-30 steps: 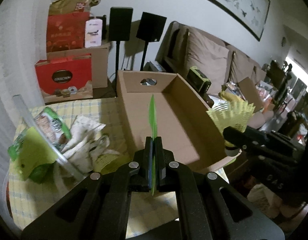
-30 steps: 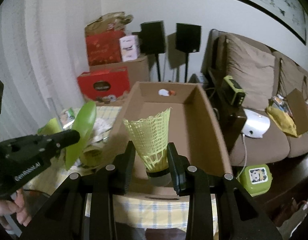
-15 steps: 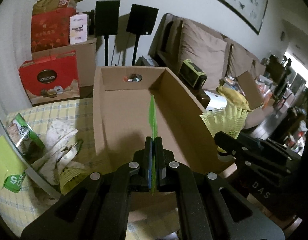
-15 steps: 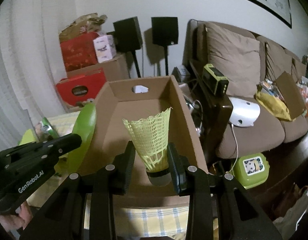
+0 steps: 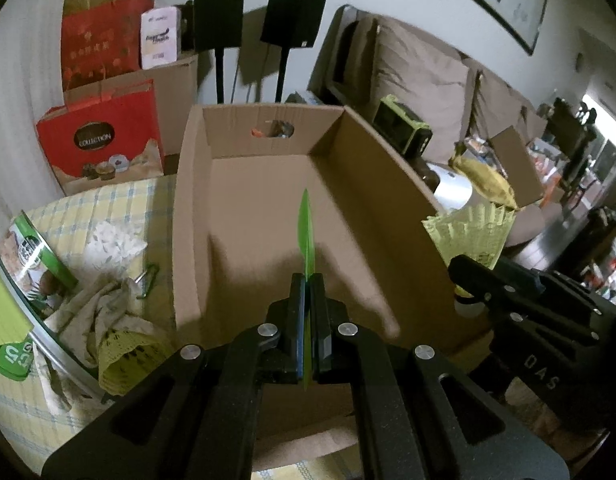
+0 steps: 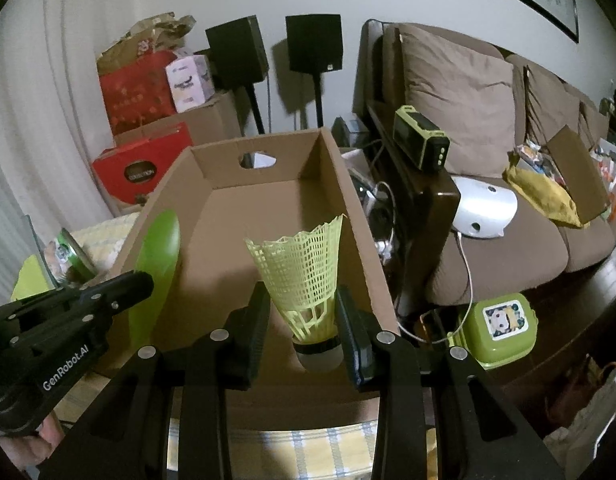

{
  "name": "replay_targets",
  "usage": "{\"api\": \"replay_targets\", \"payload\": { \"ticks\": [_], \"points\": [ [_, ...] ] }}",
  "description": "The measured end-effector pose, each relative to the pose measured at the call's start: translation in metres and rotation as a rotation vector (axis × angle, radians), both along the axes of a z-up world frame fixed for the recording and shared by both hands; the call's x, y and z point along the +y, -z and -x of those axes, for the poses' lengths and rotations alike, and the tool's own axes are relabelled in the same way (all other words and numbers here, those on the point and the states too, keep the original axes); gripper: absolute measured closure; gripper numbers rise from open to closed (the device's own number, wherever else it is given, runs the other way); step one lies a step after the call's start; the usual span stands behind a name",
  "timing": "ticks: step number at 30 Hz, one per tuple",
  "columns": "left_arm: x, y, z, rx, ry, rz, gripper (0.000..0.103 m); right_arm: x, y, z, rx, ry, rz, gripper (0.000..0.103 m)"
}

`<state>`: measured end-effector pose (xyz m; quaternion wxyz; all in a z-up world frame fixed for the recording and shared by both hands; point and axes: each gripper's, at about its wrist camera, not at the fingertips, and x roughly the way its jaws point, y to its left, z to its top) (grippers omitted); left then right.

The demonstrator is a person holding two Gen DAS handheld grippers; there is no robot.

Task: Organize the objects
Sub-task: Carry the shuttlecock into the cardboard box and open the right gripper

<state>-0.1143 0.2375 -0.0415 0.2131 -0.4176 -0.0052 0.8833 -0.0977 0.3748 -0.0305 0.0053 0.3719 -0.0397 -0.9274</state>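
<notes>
I hold my left hand-held gripper (image 5: 306, 320) over the near end of the open cardboard box (image 5: 267, 216), its fingers pressed together on a thin green plastic piece (image 5: 306, 236). Seen edge-on from the left wrist view it is only a sliver; from the right wrist view it shows as a flat oval blade (image 6: 157, 268), so I cannot say exactly what it is. I grip it by its lower end so the free part points forward over the box floor, which should let it drop flat when I let go.

My right hand-held gripper (image 6: 308, 332) is clamped on the yellow shuttlecock (image 6: 303, 276), the pads closing on the base just above its cork with the mesh skirt standing upward. Holding it low there spares the flimsy skirt from being crushed. It hangs at the near right corner of the box, close to the right wall, apart from the green piece on the left.

The box sits on the surface with the checked yellow cloth (image 5: 107, 208), taking up its right part, and I see nothing lying in it. Along the left edge of the surface lie crumpled wrappers (image 5: 107, 308) and a green packet (image 5: 31, 260), not yet sorted.

My judgement is that both items are ready to be lowered into the box; the risk is the shuttlecock rolling once it is freed.
</notes>
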Motion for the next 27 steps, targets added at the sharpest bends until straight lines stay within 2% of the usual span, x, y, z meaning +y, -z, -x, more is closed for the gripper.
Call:
{"api": "replay_targets", "payload": {
  "ticks": [4,6,8,13,15,17,21,27],
  "points": [
    [0.000,0.010,0.004,-0.036,0.003,0.012,0.099,0.004,0.010,0.005,-0.025,0.012,-0.002,0.065],
    [-0.002,0.012,0.003,-0.041,0.004,0.016,0.090,0.009,0.016,0.006,-0.040,0.021,0.015,0.064],
    [-0.005,0.010,0.000,-0.035,0.001,0.010,0.072,0.013,0.019,0.006,-0.049,0.028,0.025,0.064],
    [-0.012,0.001,-0.005,-0.021,0.000,0.002,0.069,0.016,0.017,-0.001,-0.045,0.027,0.046,0.062],
    [-0.017,-0.004,-0.007,-0.012,-0.008,-0.005,0.063,0.015,0.013,-0.003,-0.038,0.023,0.038,0.062],
    [-0.022,-0.009,-0.009,0.004,-0.015,-0.014,0.051,0.014,0.010,-0.006,-0.030,0.025,0.032,0.060],
    [-0.029,-0.019,-0.014,0.025,-0.021,-0.016,0.043,0.012,0.000,-0.013,-0.003,0.028,0.037,0.047],
    [-0.040,-0.026,-0.021,0.039,-0.034,-0.010,0.037,0.000,-0.013,-0.024,0.022,0.015,0.017,0.040]
  ]
}}
